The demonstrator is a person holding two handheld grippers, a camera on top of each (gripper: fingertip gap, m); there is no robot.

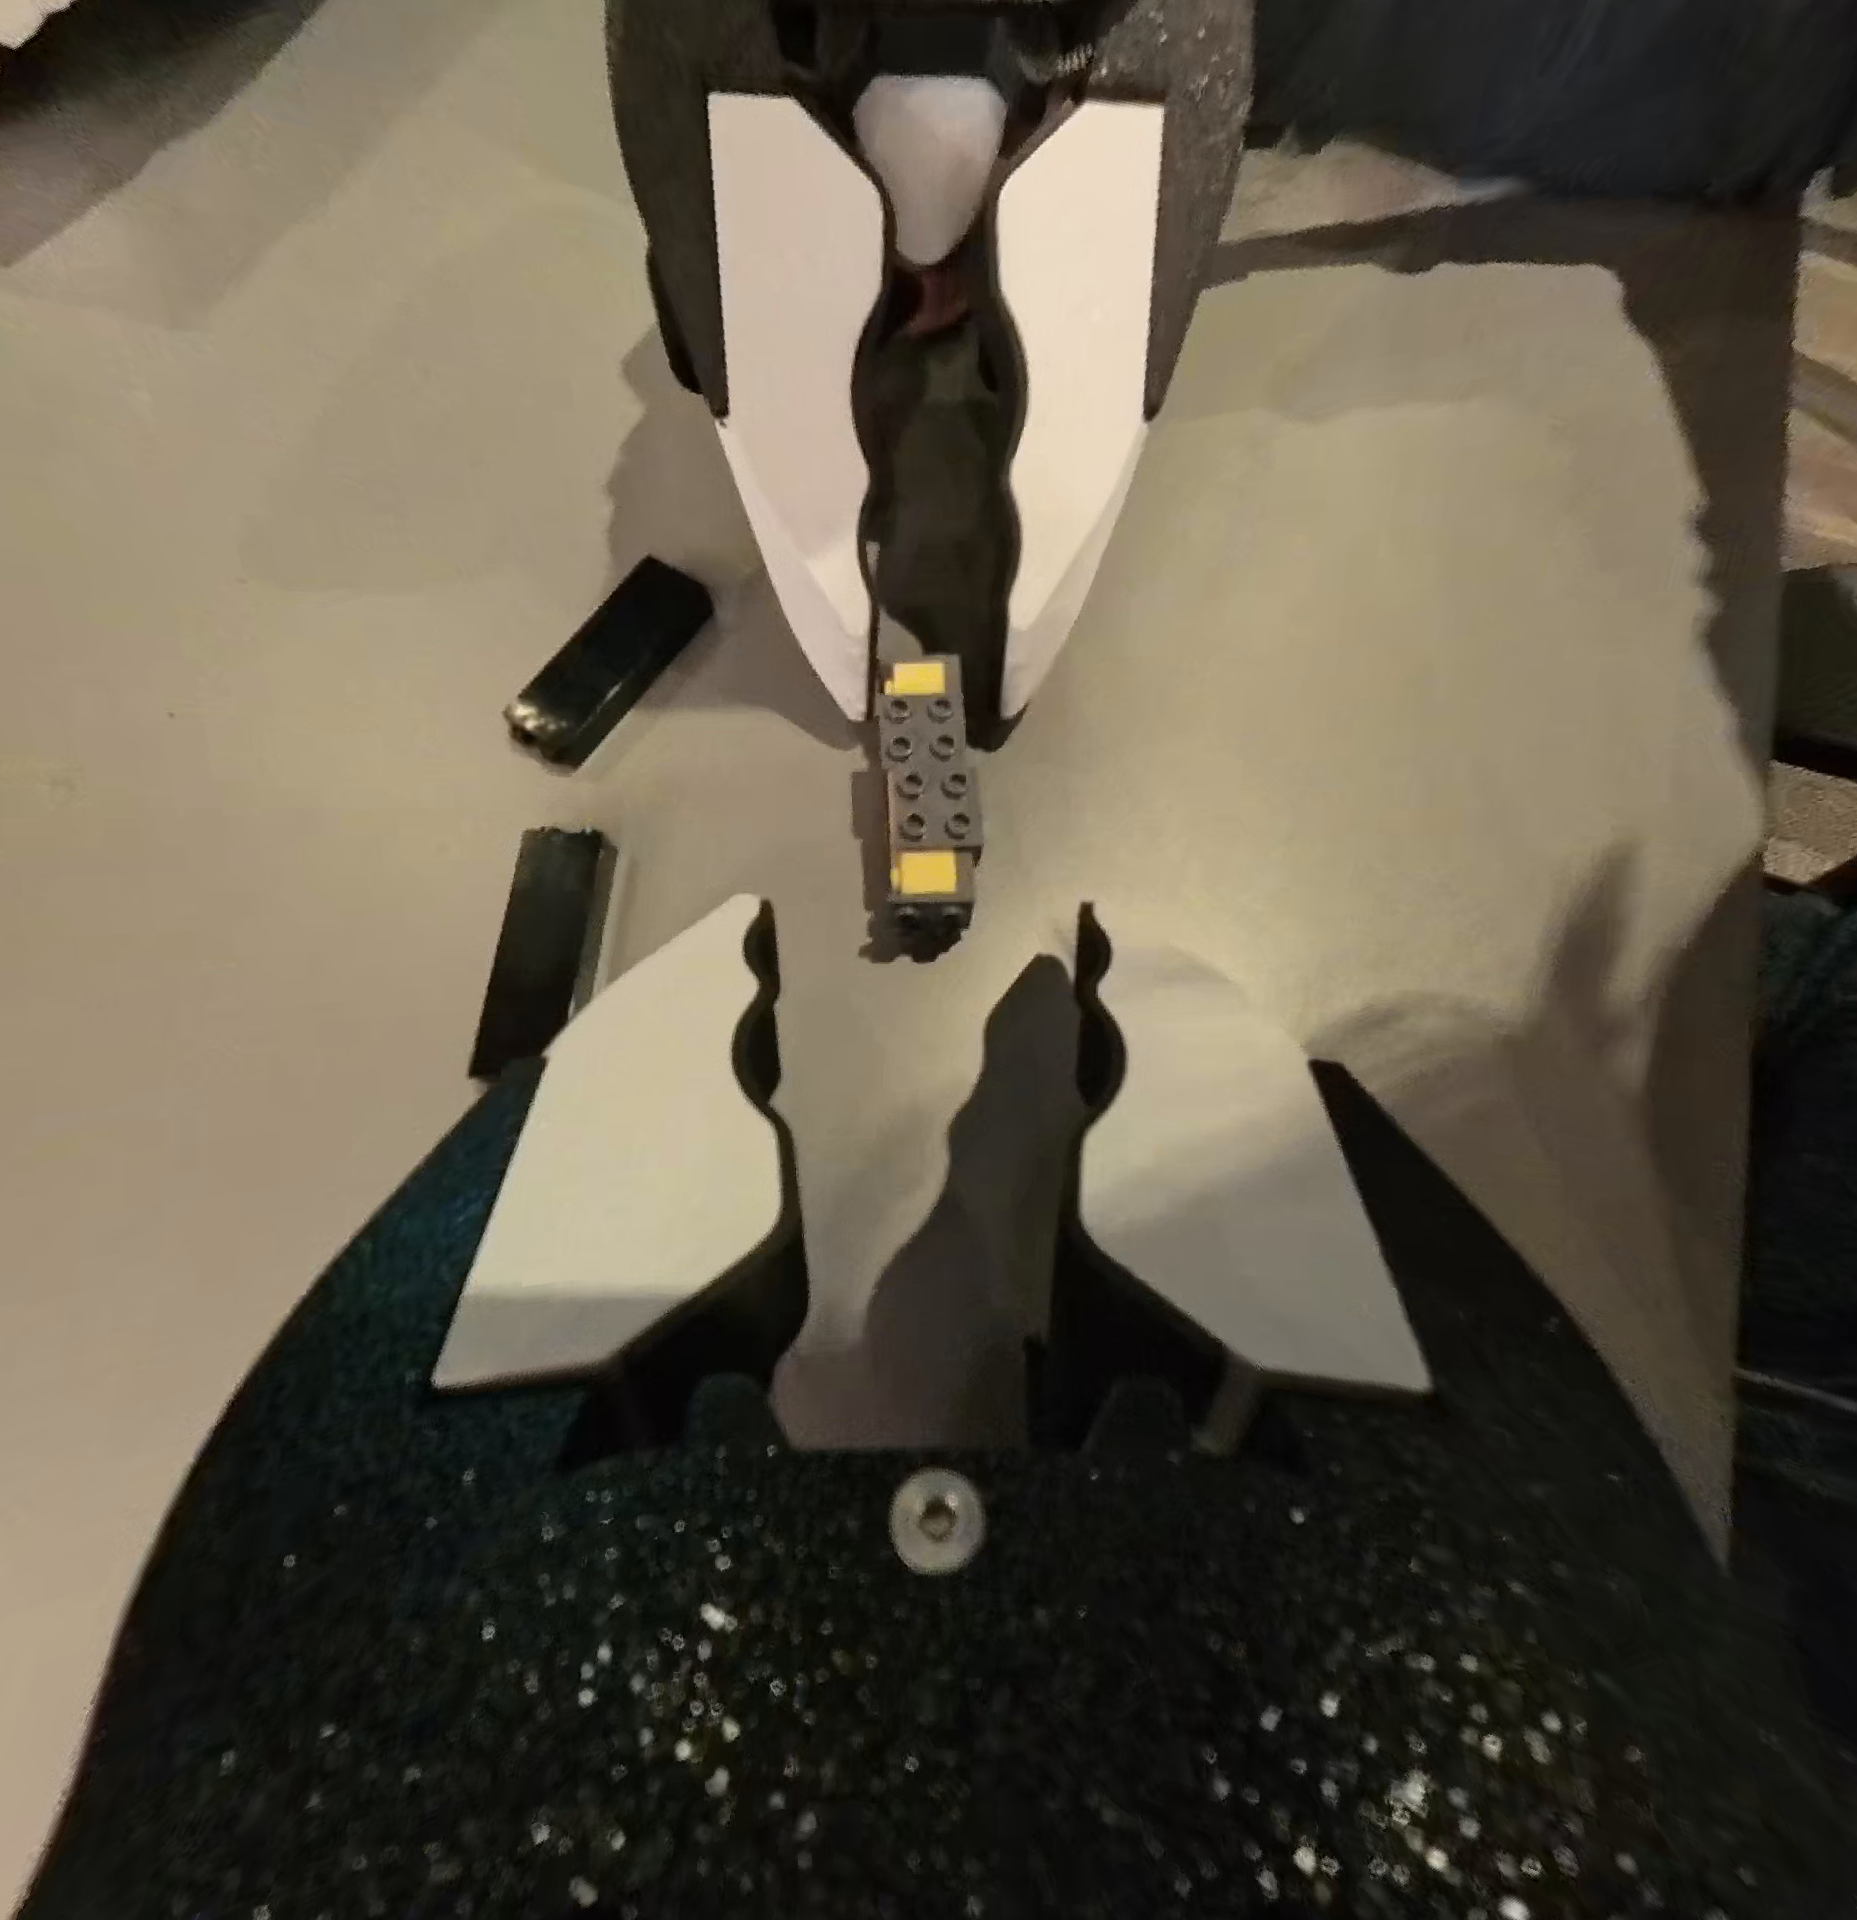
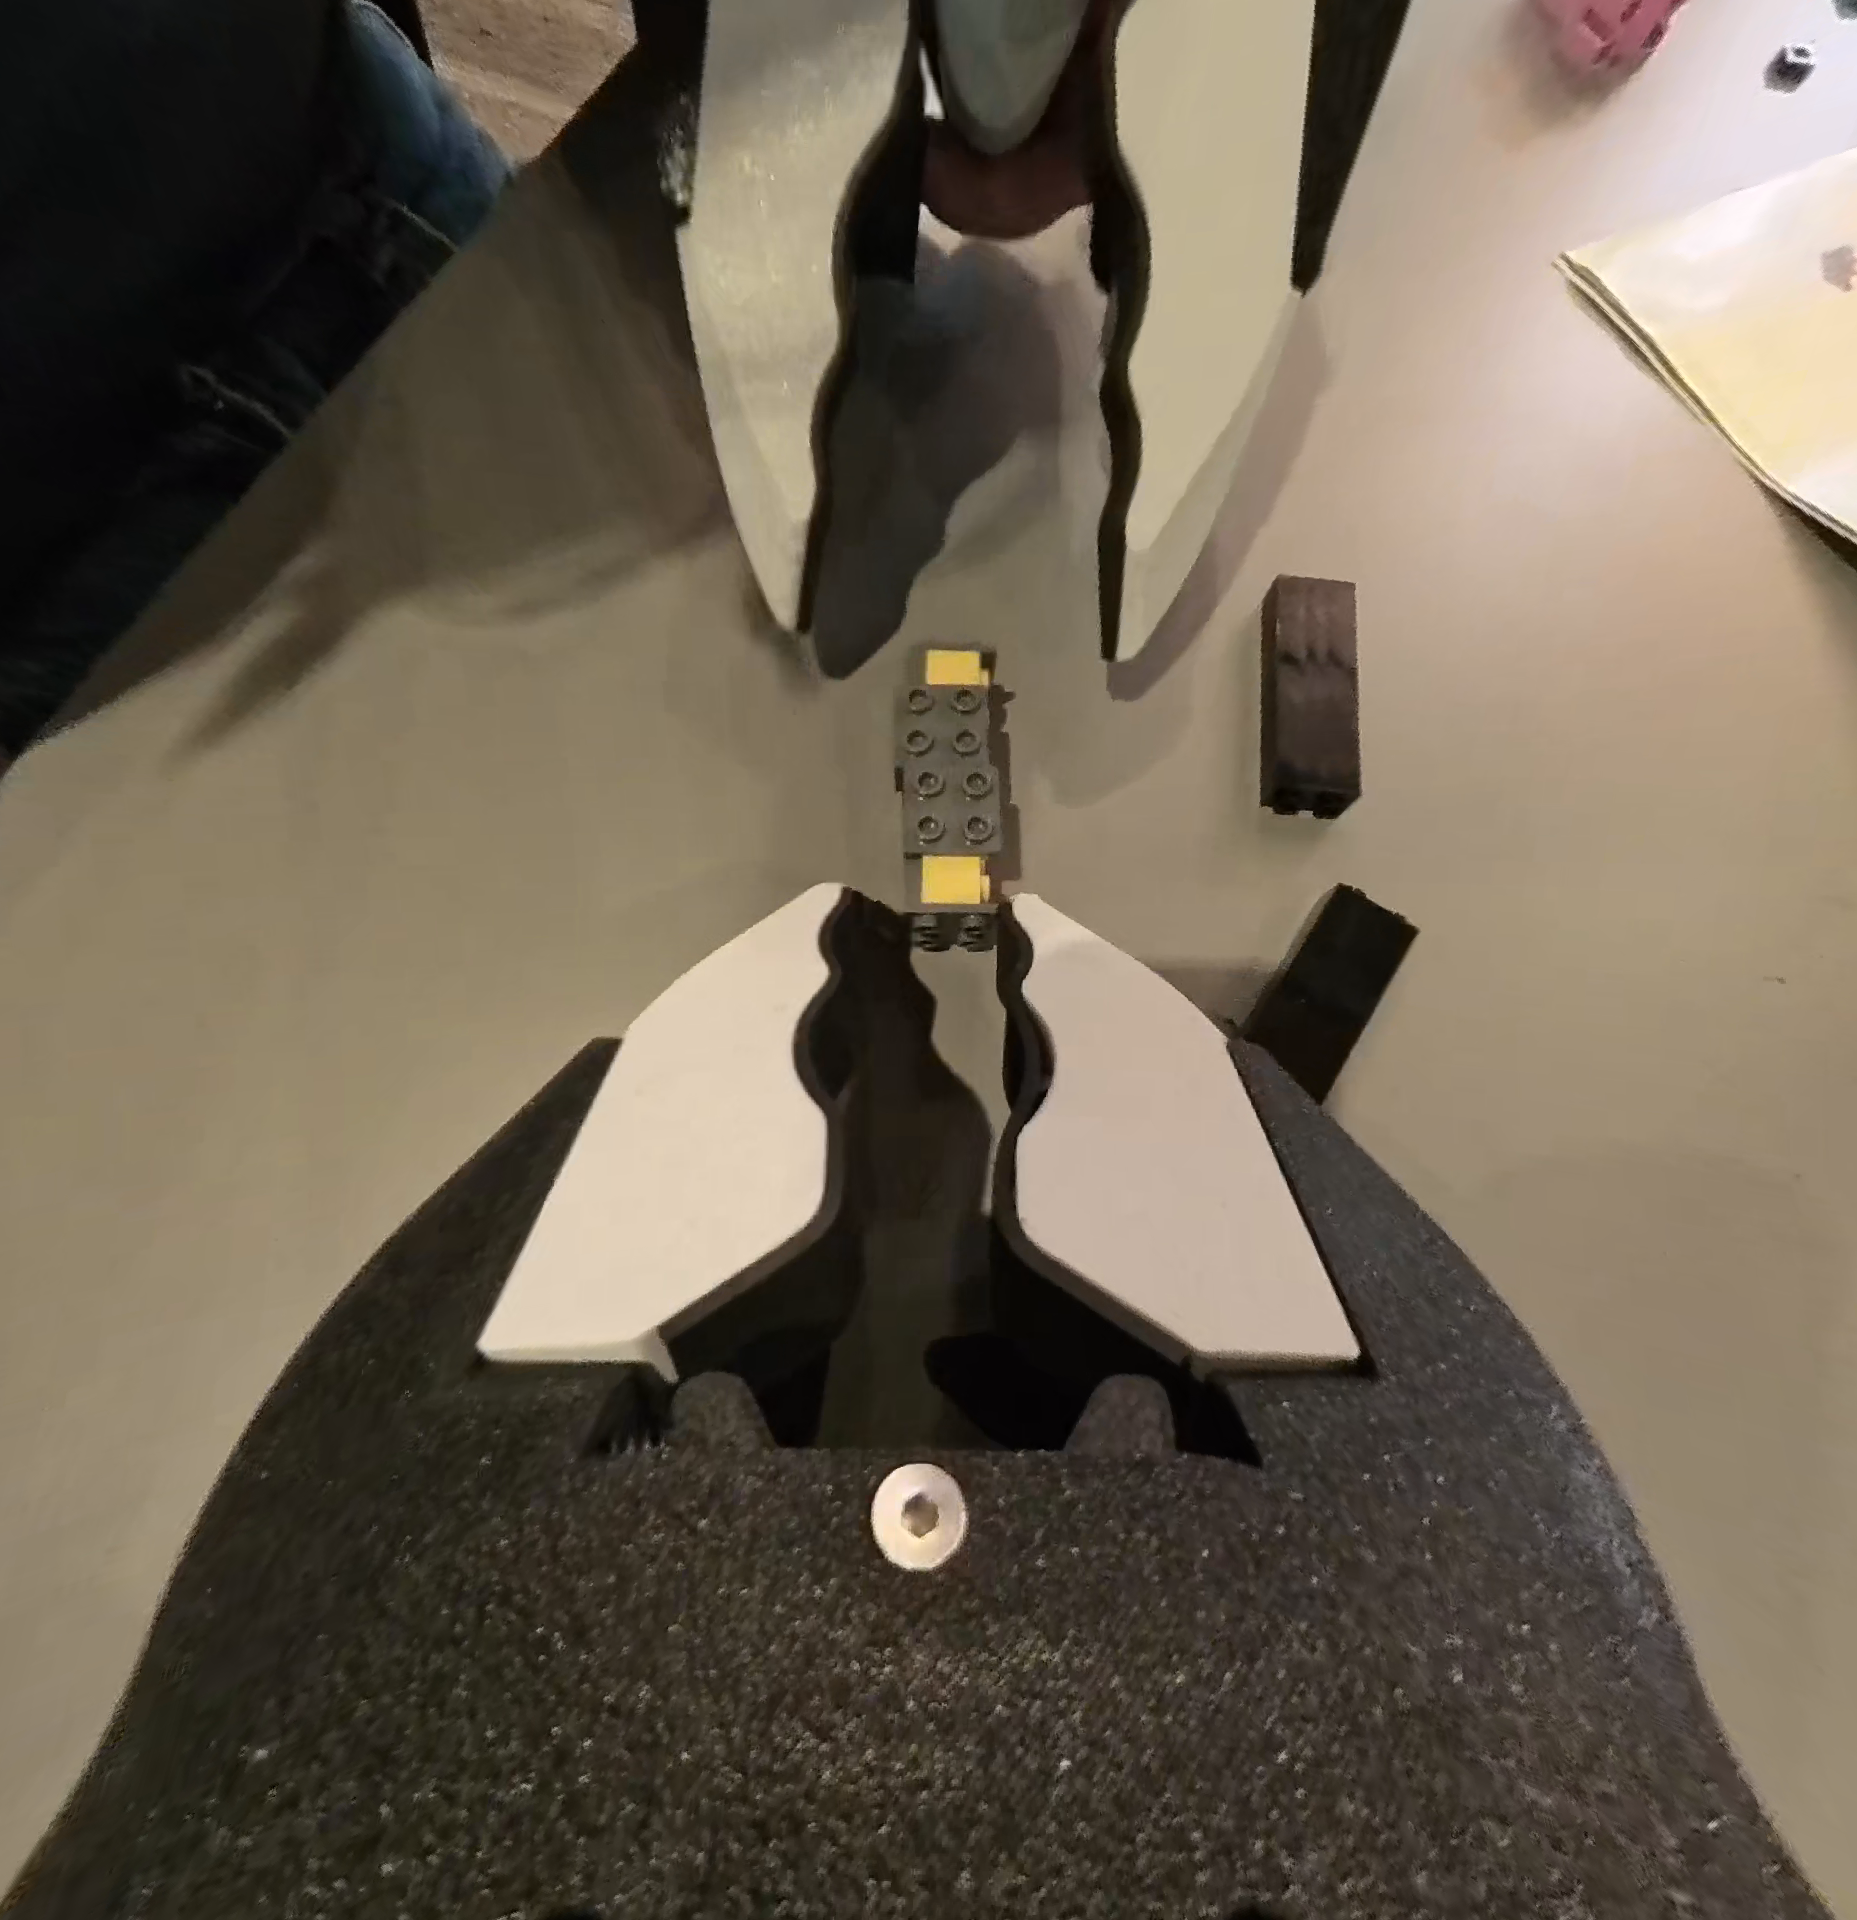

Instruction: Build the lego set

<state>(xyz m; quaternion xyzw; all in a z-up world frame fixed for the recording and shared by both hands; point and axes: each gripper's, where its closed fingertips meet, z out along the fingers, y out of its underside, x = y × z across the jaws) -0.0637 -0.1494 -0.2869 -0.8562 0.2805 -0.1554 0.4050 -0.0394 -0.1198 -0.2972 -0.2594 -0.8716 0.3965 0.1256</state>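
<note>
A small dark grey lego assembly [image 1: 929, 790] with a yellow tile at each end lies on the beige table, also seen in the right wrist view [image 2: 955, 779]. My right gripper [image 2: 929, 899] is closed narrowly around one end of it, its fingers against both sides; in the left wrist view it [image 1: 934, 717] reaches in from the far side. My left gripper [image 1: 922, 920] is open and empty, its tips just short of the assembly's other end; in the right wrist view it [image 2: 950, 639] faces me.
Two long black bricks [image 1: 612, 665] [image 1: 545, 945] lie beside the assembly, also in the right wrist view [image 2: 1308, 707] [image 2: 1329, 987]. An instruction booklet [image 2: 1755, 343] lies at the far right. A person's leg [image 2: 176, 312] is past the table edge. My right fingertips sit around 5 cm from my left ones.
</note>
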